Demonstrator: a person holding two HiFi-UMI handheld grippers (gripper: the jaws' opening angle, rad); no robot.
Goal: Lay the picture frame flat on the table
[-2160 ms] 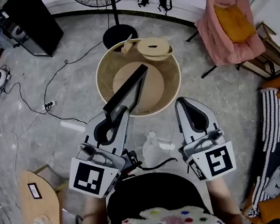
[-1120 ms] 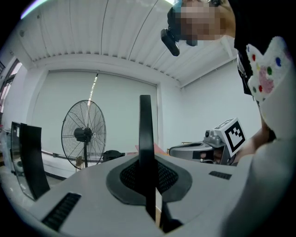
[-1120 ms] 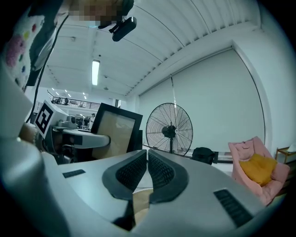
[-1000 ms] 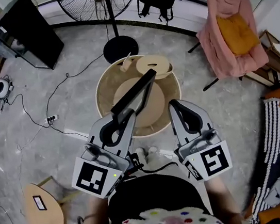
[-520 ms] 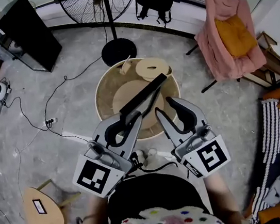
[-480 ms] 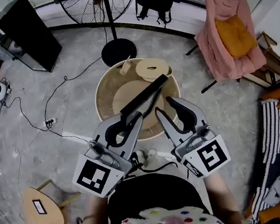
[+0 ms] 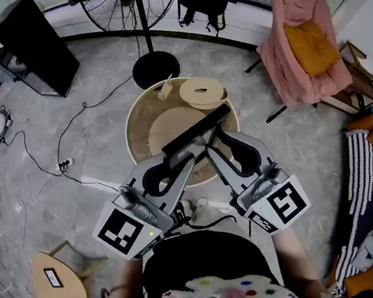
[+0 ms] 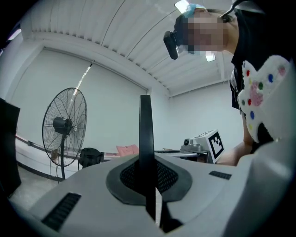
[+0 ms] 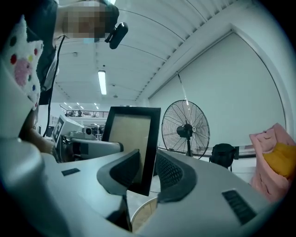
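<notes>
A black picture frame [image 7: 197, 128] hangs tilted over the round wooden table [image 7: 131, 122]. My left gripper [image 7: 177, 158] is shut on its lower left end. In the left gripper view the frame [image 8: 145, 134] stands edge-on between the closed pads of that gripper [image 8: 150, 178]. My right gripper [image 7: 217, 139] is open, with the frame's right end between its jaws. In the right gripper view a corner of the frame [image 9: 131, 139] sits between the pads of the right gripper [image 9: 147, 173], with a gap on the right side.
A round wooden piece [image 7: 200, 93] and a small wooden item [image 7: 166, 89] lie at the table's far side. Behind it stands a floor fan [image 7: 133, 0] on a black base [image 7: 155, 67]. A pink chair [image 7: 298, 38] is to the right, a black cabinet [image 7: 25, 47] to the left.
The right gripper has swung left to the frame and opened, so its jaws now straddle the frame's right end. The frame has tipped to a flatter angle in the left gripper.
</notes>
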